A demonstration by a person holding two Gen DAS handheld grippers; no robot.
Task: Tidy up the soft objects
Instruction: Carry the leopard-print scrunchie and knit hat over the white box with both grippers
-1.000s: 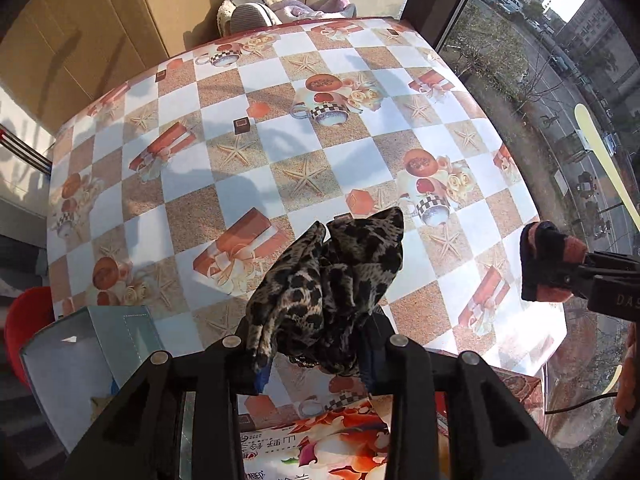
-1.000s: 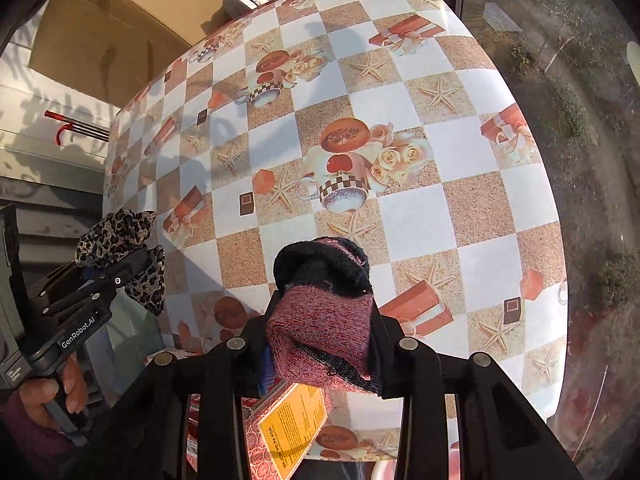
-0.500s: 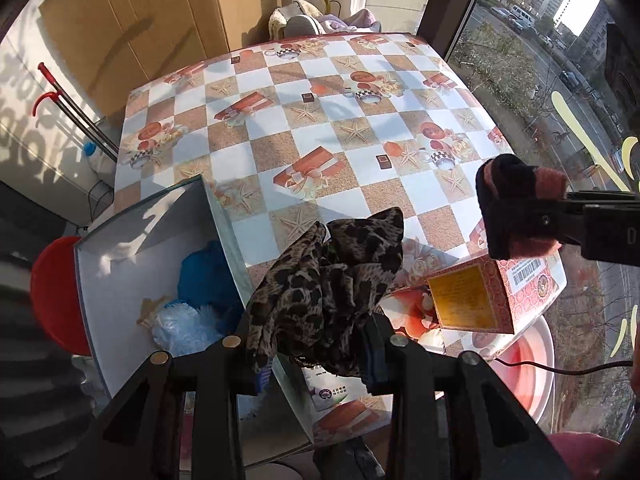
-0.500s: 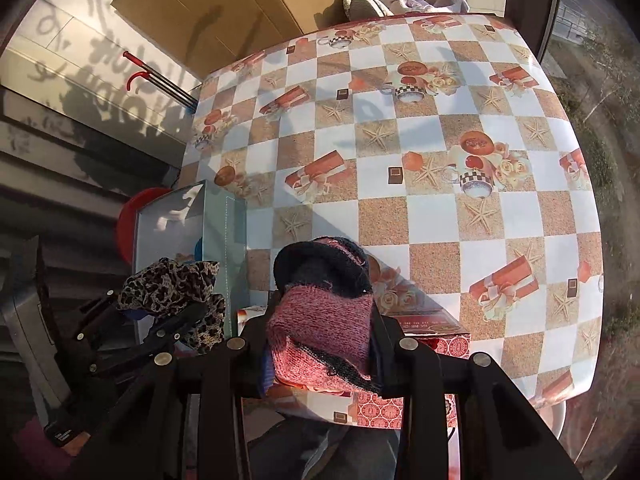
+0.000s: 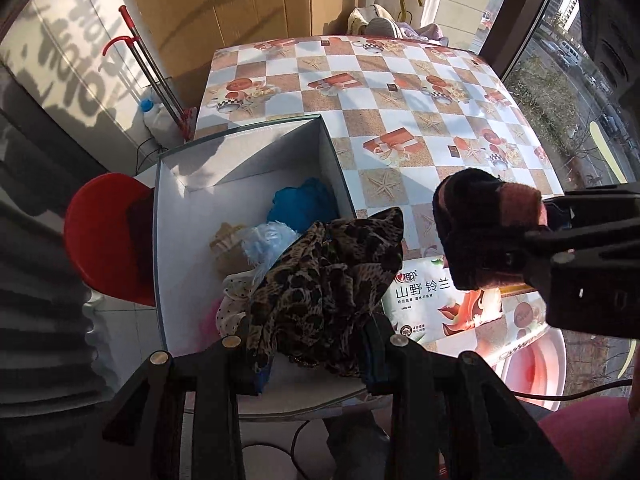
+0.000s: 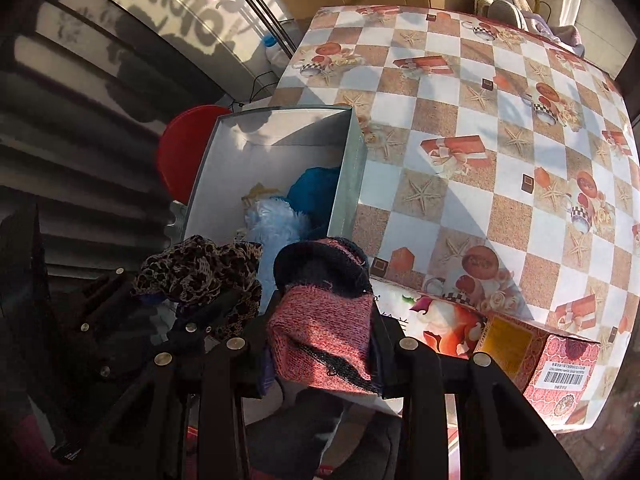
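Note:
My left gripper (image 5: 312, 344) is shut on a leopard-print cloth (image 5: 324, 280) and hangs over the near end of an open white box (image 5: 172, 240). In the box lie a dark blue cloth (image 5: 304, 204), a pale blue fluffy piece (image 5: 264, 240) and a white dotted cloth (image 5: 232, 304). To the right, my right gripper (image 5: 552, 236) is shut on a pink and black knitted piece (image 5: 484, 232). The right wrist view shows that knitted piece (image 6: 320, 332) between the right gripper's (image 6: 320, 364) fingers, beside the box's right wall (image 6: 352, 184), with the left gripper (image 6: 192, 312) and leopard-print cloth (image 6: 200, 276) at left.
A table with a checkered cloth (image 5: 400, 120) stands right of the box. A printed carton (image 5: 424, 300) lies at its near edge. A red stool (image 5: 104, 240) is left of the box, red-handled poles (image 5: 148, 72) lean on the wall, and a pink basin (image 5: 536, 360) sits below.
Both grippers have pulled back from over the table toward its near left corner, each keeping its cloth. The open box with cloths inside has come into view under them.

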